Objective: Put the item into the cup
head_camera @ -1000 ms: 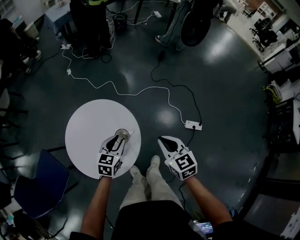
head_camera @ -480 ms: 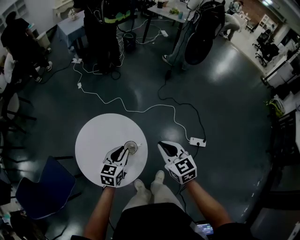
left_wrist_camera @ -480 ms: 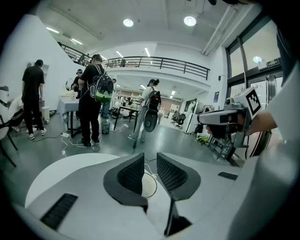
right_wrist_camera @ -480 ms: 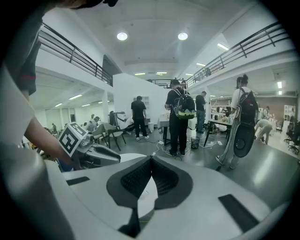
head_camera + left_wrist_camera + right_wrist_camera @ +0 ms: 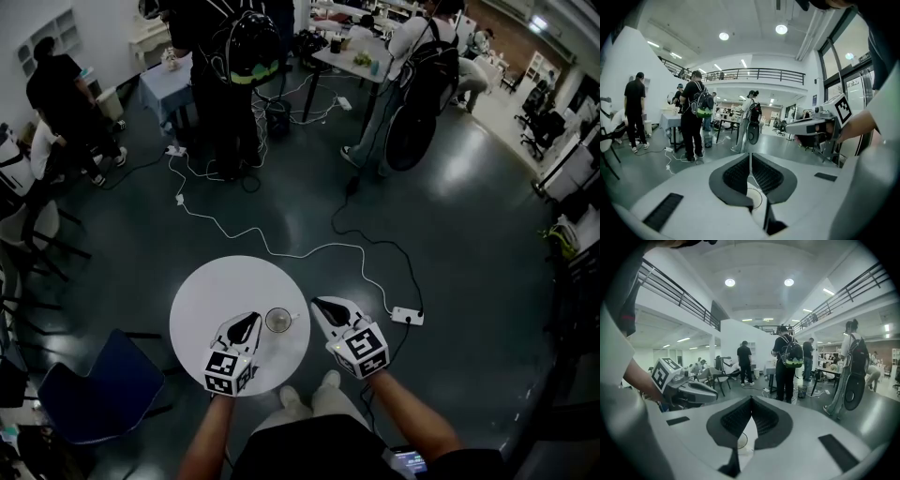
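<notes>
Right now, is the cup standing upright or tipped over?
Upright. In the head view the cup shows its round rim facing up on the white table.

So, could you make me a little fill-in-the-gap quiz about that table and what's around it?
1. The cup stands on a round ___ table.
2. The chair beside the table has a ___ seat.
3. The power strip lies on the ___, not on the table.
Missing words: white; blue; floor.
</notes>
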